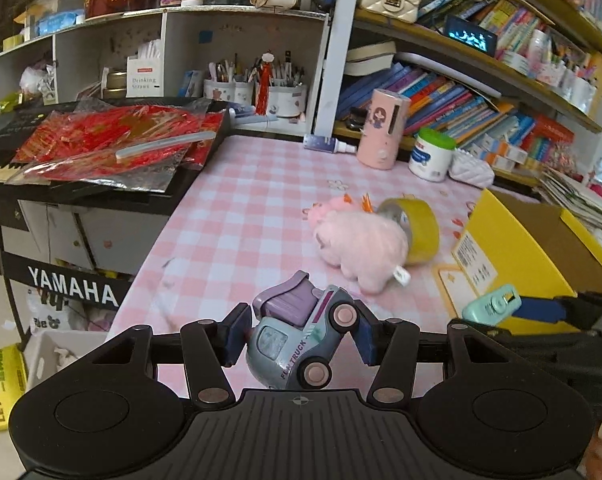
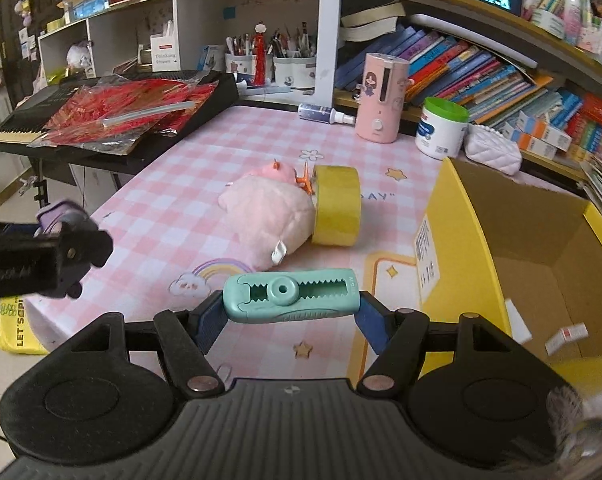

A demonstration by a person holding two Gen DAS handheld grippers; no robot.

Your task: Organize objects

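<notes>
Gripping a toy truck (image 1: 297, 336) (lettered "FUN TRUCK"), the left gripper (image 1: 297, 334); the right gripper (image 2: 291, 314) clamps a mint tape dispenser (image 2: 291, 296).

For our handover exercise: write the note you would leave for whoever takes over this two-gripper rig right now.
Left gripper: jaws shut on the toy truck, held above the checked tablecloth.
Right gripper: jaws shut on the mint-green tape dispenser, held by its ends.
Yellow cardboard box: open at the right; only small white items show inside.
On the table: pink plush toy lying against the yellow tape roll, which stands on edge.
Done: truck and dispenser picked up.
Left: probably box both, then the plush and the roll.
</notes>
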